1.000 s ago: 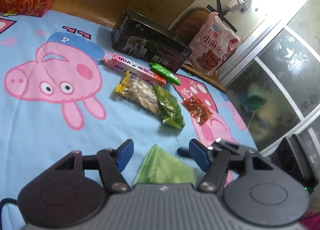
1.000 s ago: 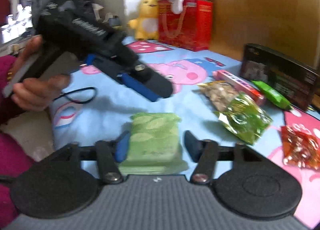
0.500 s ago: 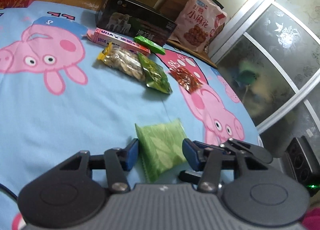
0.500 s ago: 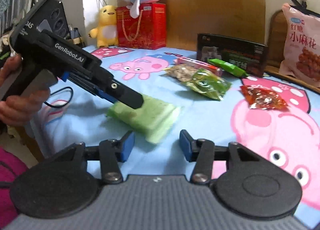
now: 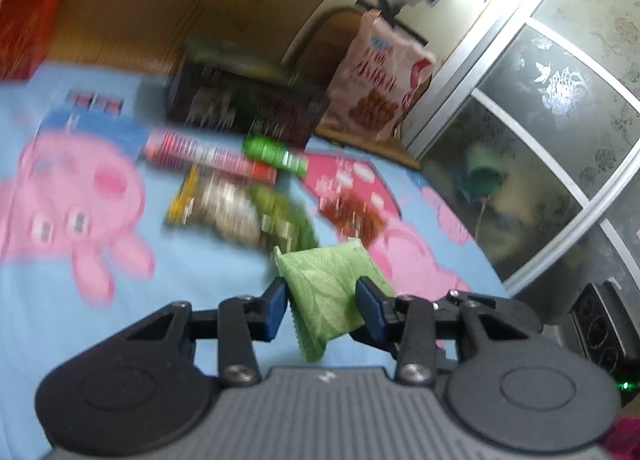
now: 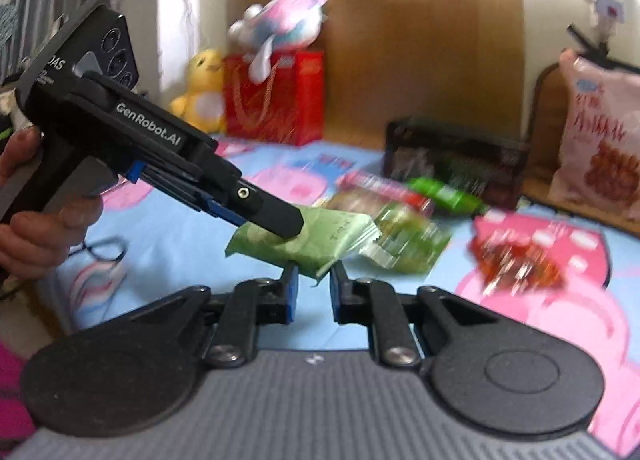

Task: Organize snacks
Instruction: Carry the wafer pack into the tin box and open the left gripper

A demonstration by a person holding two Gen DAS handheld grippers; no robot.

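Okay, left gripper (image 5: 322,306) is closing across the middle of the green leaf-print snack packet (image 5: 326,292), pads on both sides of it, packet lifted off the Peppa Pig sheet (image 5: 132,300). My right gripper (image 6: 313,292) is closing too, nearly shut; the packet's near corner (image 6: 320,274) hangs between its jaws, but I can't tell if it's pinched. Best move, I reckon: let the left finish clamping before I travel, keep the squeeze light so the contents don't crush, then carry it low toward the snack row (image 5: 240,204) by the dark box (image 5: 240,108).
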